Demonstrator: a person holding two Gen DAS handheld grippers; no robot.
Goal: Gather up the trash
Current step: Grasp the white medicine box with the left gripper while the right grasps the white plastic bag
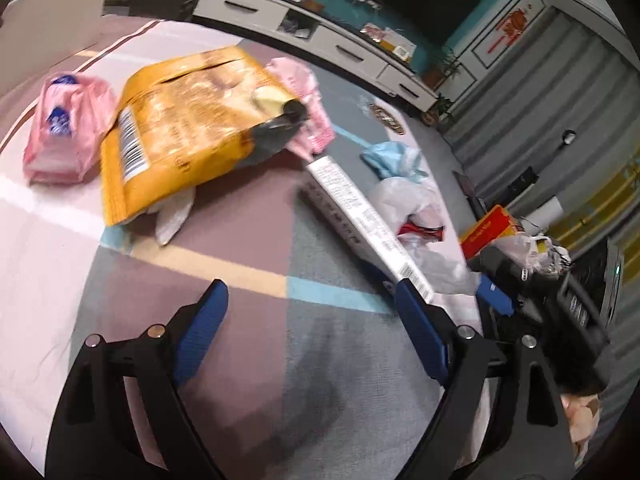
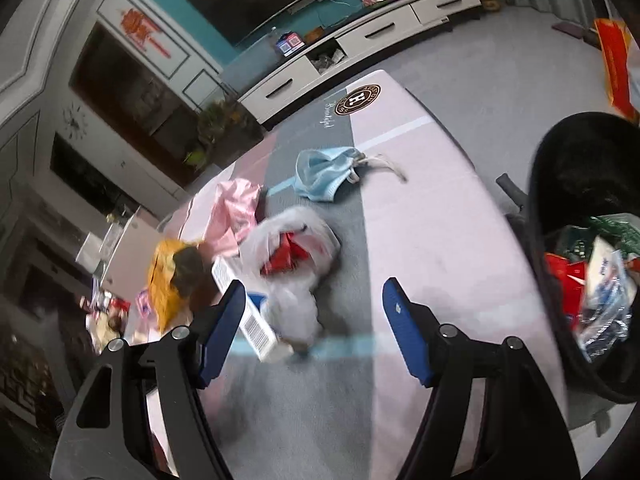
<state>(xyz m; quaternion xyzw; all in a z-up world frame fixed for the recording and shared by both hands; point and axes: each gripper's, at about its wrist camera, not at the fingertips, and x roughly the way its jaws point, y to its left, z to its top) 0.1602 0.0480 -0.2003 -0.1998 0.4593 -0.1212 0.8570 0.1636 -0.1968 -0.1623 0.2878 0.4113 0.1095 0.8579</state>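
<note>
On the mat point(image 1: 240, 360), box point(image 1: 360, 216), yellow bag point(image 1: 180, 128) and mask point(image 2: 324, 176) lie beyond both empty, parted grippers point(image 1: 312, 328) point(image 2: 316, 320); only the right view shows the bin point(image 2: 580, 208).

One yellow snack bag point(image 1: 176, 132), two pink wrappers point(image 1: 60, 128) point(image 1: 308, 100), one long box point(image 1: 360, 216), one blue mask point(image 2: 324, 174), one clear plastic bag point(image 2: 292, 248), one black bin point(image 2: 580, 184).

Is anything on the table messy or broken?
Yes. The yellow snack bag is torn open and crumpled, lying partly over a pink wrapper. A blue face mask lies crumpled farther along the mat.
</note>
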